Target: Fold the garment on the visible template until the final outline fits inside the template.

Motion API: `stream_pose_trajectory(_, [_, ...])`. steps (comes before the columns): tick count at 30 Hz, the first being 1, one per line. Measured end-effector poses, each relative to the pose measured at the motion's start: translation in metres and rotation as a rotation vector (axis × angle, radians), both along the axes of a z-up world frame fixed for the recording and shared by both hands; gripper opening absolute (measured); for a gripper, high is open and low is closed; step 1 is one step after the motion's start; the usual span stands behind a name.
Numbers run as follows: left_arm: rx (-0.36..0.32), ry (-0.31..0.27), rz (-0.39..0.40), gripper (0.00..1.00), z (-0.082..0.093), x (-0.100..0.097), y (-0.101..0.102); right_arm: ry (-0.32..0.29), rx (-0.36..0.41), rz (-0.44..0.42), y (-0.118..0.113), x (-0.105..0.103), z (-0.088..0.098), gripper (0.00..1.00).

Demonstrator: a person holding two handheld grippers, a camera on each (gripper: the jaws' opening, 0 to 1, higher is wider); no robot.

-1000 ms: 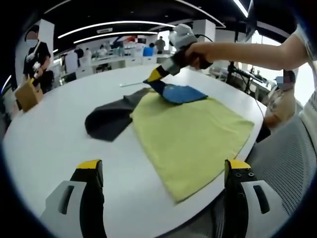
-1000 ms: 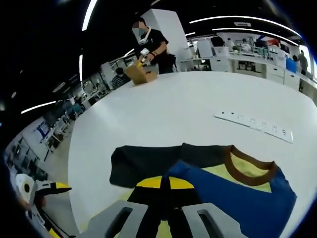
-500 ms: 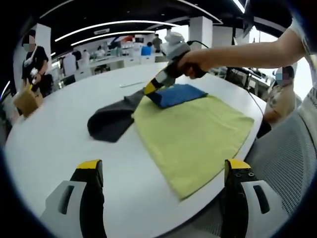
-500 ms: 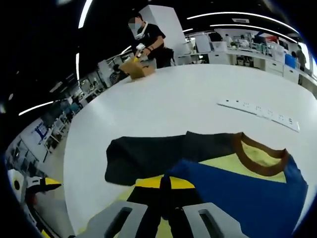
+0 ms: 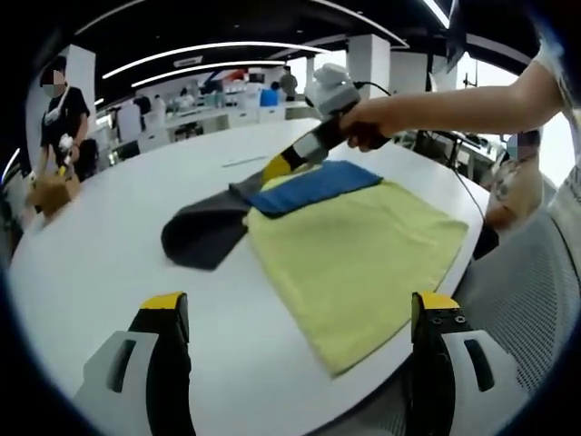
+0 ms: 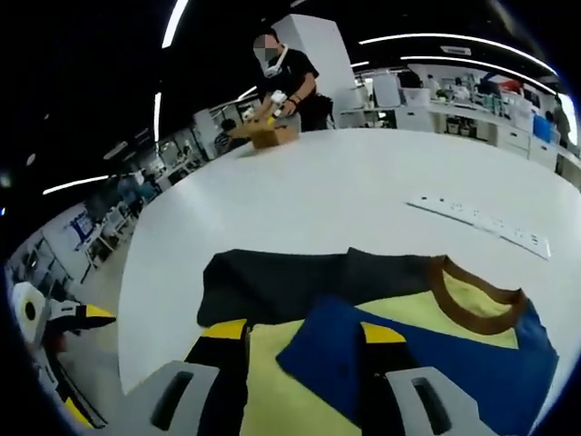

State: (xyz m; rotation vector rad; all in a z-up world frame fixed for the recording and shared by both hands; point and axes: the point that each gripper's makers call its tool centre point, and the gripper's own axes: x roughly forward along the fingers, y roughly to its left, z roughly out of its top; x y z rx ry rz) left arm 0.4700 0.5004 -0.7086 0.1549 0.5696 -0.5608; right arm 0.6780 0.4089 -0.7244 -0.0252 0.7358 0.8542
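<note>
Blue sleeve (image 6: 427,363) folded onto yellow garment (image 5: 354,254); right gripper (image 6: 304,341) spread directly over sleeve corner. Dark sleeve (image 5: 204,232) beyond, nearer right gripper; left gripper (image 5: 295,313) spread, well apart.

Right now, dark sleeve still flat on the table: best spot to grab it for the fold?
Probably grip the dark sleeve at its free outer end, the rounded cuff edge lying flat on the white table, away from the yellow body. Come in from the open table side, low and along the surface: that end is bare and unobstructed, while the shoulder end meets the blue sleeve.
</note>
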Motion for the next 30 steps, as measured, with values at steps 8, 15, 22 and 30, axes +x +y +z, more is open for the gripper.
stream_pose_trajectory(8, [-0.02, -0.001, -0.004, 0.99, 0.002, 0.006, -0.005, -0.038, 0.004, -0.025, -0.03, -0.007, 0.002, 0.69])
stream_pose_trajectory(15, [-0.012, 0.005, -0.026, 0.99, 0.003, 0.015, -0.011, -0.058, 0.004, -0.048, -0.06, -0.013, 0.0, 0.77])
stream_pose_trajectory(22, [0.002, -0.007, -0.033, 0.98, 0.006, 0.03, -0.016, -0.099, -0.017, -0.098, -0.106, -0.012, -0.006, 0.66])
stream_pose_trajectory(30, [-0.04, -0.012, -0.041, 0.95, 0.009, 0.048, -0.029, -0.101, -0.029, -0.173, -0.151, -0.017, -0.013, 0.64])
